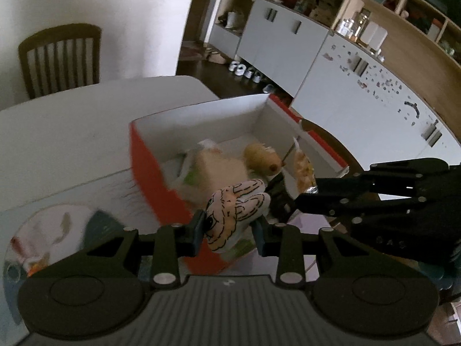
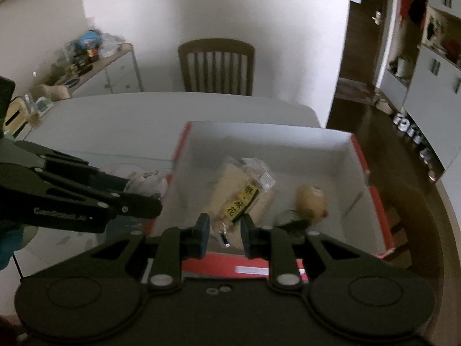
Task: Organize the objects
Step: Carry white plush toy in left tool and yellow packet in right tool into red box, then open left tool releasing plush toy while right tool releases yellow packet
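My left gripper (image 1: 229, 232) is shut on a small white and peach plush toy with black line drawing (image 1: 234, 212), held above the near corner of a red box with a white inside (image 1: 149, 167). The box holds a beige snack packet (image 1: 219, 167), a tan round toy (image 1: 262, 158) and a clear bag of snacks (image 1: 304, 173). My right gripper (image 2: 223, 236) is open and empty above the box's near wall (image 2: 259, 269); the packet with a yellow label (image 2: 242, 199) and the tan toy (image 2: 312, 199) lie beyond it. The right gripper's body (image 1: 374, 199) reaches in from the right.
The box stands on a white table (image 1: 72, 132) with a wooden chair (image 1: 60, 57) behind it. A round patterned plate (image 1: 52, 236) lies at the left. White cabinets (image 1: 360, 101) and shoes on a dark floor are at the right. A cluttered sideboard (image 2: 86, 63) stands at the far left.
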`<state>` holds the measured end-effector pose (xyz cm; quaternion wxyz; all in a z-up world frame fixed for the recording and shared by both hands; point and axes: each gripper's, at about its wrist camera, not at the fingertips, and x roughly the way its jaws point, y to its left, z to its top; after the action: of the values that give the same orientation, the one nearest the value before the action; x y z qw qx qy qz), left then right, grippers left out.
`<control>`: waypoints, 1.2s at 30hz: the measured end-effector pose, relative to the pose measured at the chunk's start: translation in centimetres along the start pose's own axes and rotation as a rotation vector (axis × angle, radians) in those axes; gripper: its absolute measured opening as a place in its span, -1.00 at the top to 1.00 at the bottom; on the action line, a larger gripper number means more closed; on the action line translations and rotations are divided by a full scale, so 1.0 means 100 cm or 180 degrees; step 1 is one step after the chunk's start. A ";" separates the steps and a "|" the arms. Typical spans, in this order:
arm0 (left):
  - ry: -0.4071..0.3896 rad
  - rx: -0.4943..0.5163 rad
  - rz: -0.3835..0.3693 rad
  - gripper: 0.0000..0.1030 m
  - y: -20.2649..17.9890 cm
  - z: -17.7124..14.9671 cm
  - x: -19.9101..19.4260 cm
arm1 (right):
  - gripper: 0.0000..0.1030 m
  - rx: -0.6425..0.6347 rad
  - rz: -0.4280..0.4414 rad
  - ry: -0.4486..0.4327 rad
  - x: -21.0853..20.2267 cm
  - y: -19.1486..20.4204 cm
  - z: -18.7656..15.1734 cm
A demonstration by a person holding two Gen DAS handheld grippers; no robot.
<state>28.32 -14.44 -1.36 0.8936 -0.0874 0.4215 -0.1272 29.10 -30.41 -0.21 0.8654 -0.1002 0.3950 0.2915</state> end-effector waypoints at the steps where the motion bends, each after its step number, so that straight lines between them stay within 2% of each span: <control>1: 0.0006 0.0037 0.0014 0.35 -0.006 0.005 0.006 | 0.58 0.0017 -0.0013 0.0010 0.001 -0.006 0.000; 8: 0.0060 0.0237 0.0085 0.35 -0.036 0.030 0.045 | 0.58 0.0114 -0.0148 0.0079 0.010 -0.043 -0.003; 13: 0.0131 0.0494 0.0243 0.35 -0.055 0.040 0.074 | 0.58 0.0166 -0.0166 0.0170 0.020 -0.062 -0.006; 19: 0.0248 0.0589 0.0353 0.35 -0.062 0.054 0.109 | 0.58 0.0243 -0.0193 0.0337 0.039 -0.079 -0.010; 26: 0.0361 0.0785 0.0482 0.35 -0.074 0.067 0.141 | 0.58 0.0330 -0.0179 0.0521 0.063 -0.086 -0.013; 36: 0.0652 0.0921 0.0618 0.34 -0.079 0.070 0.180 | 0.56 0.0352 -0.0172 0.0576 0.076 -0.094 -0.015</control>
<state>43.54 -27.07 -7.99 0.8574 0.0964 0.4939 -0.1079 37.55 -35.39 -7.35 0.8380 -0.0889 0.4841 0.2356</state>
